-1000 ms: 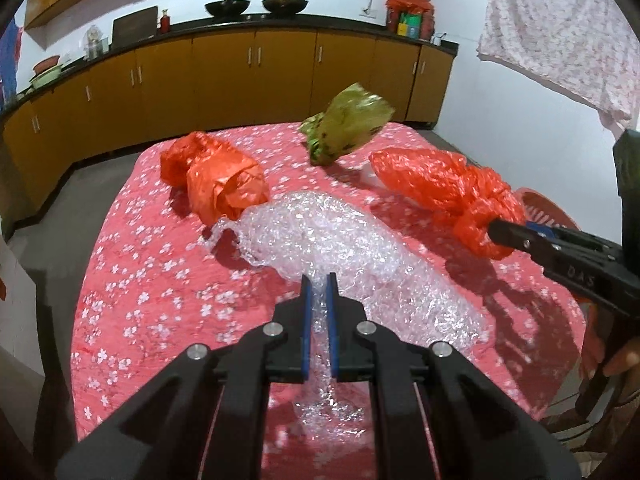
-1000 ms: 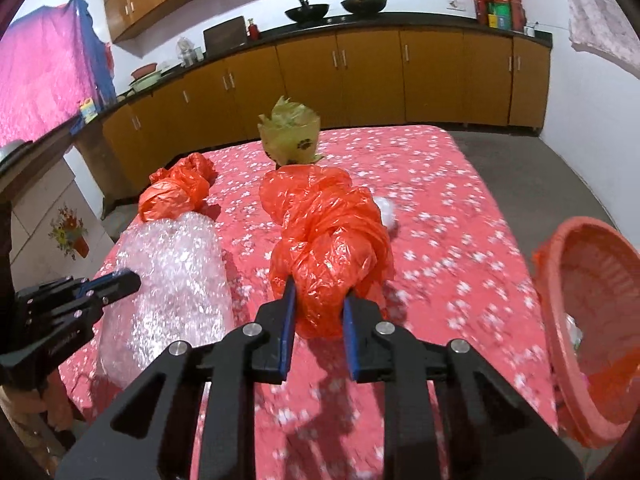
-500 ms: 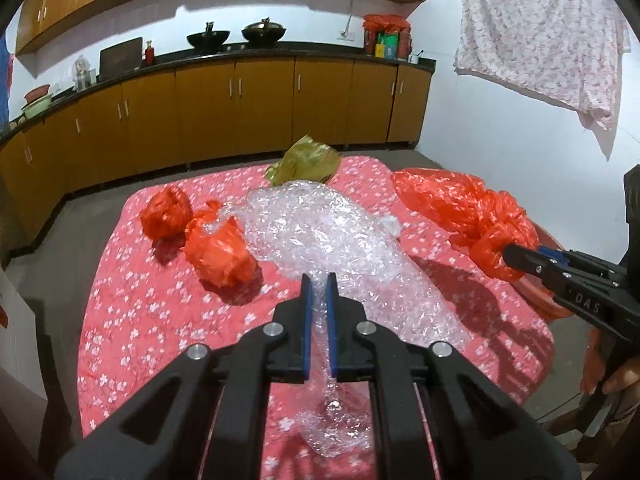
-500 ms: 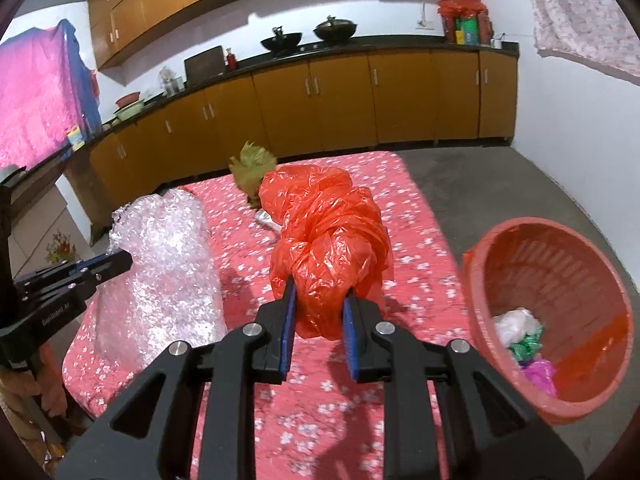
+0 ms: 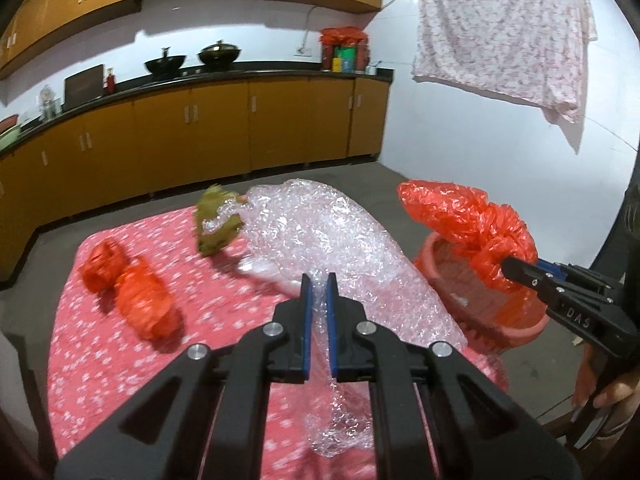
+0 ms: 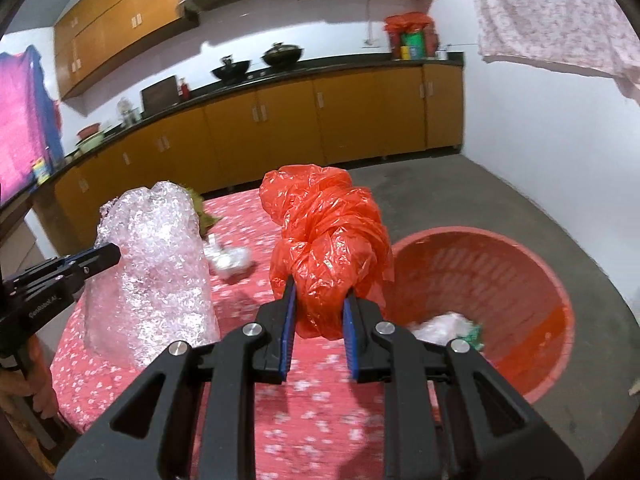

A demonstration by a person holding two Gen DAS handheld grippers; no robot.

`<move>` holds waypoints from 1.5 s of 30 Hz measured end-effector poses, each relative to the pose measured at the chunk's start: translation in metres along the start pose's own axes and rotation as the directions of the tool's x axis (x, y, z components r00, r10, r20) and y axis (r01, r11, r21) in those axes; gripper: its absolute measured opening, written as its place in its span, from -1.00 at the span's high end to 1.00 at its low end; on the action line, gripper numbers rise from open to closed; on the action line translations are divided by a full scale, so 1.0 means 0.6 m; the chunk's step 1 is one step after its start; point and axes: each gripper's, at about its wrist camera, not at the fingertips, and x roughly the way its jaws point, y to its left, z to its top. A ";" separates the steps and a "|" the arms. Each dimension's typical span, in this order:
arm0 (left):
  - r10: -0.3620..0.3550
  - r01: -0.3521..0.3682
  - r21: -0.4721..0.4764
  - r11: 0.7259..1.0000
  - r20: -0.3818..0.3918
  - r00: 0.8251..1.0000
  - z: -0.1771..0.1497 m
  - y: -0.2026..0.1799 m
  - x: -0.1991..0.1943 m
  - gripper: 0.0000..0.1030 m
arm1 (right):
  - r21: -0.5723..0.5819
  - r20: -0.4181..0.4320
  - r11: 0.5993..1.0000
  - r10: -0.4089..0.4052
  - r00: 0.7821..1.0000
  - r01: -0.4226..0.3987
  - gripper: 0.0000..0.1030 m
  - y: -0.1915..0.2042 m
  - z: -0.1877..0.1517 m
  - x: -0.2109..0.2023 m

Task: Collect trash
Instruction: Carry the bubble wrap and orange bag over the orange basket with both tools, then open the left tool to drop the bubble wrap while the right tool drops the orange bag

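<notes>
My left gripper (image 5: 316, 280) is shut on a big sheet of clear bubble wrap (image 5: 332, 240) and holds it lifted above the table; it also shows in the right wrist view (image 6: 156, 264). My right gripper (image 6: 318, 294) is shut on a crumpled orange plastic bag (image 6: 328, 240), held up beside the orange trash basket (image 6: 532, 264); the bag also shows in the left wrist view (image 5: 472, 228), over the basket (image 5: 520, 320). Two orange bags (image 5: 132, 288) and a green bag (image 5: 216, 220) lie on the table.
The table has a red flowered cloth (image 5: 100, 360). A crumpled white scrap (image 6: 236, 260) lies on it. The basket stands on the floor right of the table and holds some trash (image 6: 452, 328). Kitchen cabinets (image 5: 220, 128) line the far wall.
Both grippers have risen and swung right with their loads. The bubble wrap has come up off the table, and the orange bag has moved from the table toward the basket.
</notes>
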 end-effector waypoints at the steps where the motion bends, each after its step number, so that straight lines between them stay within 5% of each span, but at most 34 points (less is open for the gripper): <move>1: -0.014 0.014 0.004 1.000 0.002 1.000 0.004 -0.013 0.006 0.85 | 0.008 0.004 1.000 -0.014 1.000 0.014 0.59 -0.011 0.000 -0.004; 15: -0.167 0.168 0.056 0.984 -0.014 0.986 0.026 -0.161 0.094 0.85 | 0.171 0.012 0.965 -0.203 0.979 0.198 0.59 -0.153 -0.009 -0.023; 41: -0.274 0.284 0.096 0.954 -0.109 0.956 0.022 -0.292 0.210 0.82 | 0.263 -0.026 0.931 -0.254 0.967 0.252 0.57 -0.225 -0.030 0.007; 43: -0.268 0.280 0.097 0.955 -0.118 0.956 0.019 -0.298 0.220 0.74 | 0.264 -0.025 0.932 -0.251 0.968 0.249 0.55 -0.226 -0.033 0.007; 45: -0.267 0.280 0.092 0.956 -0.130 0.955 0.018 -0.300 0.229 0.25 | 0.259 -0.019 0.935 -0.246 0.969 0.242 0.43 -0.226 -0.035 0.008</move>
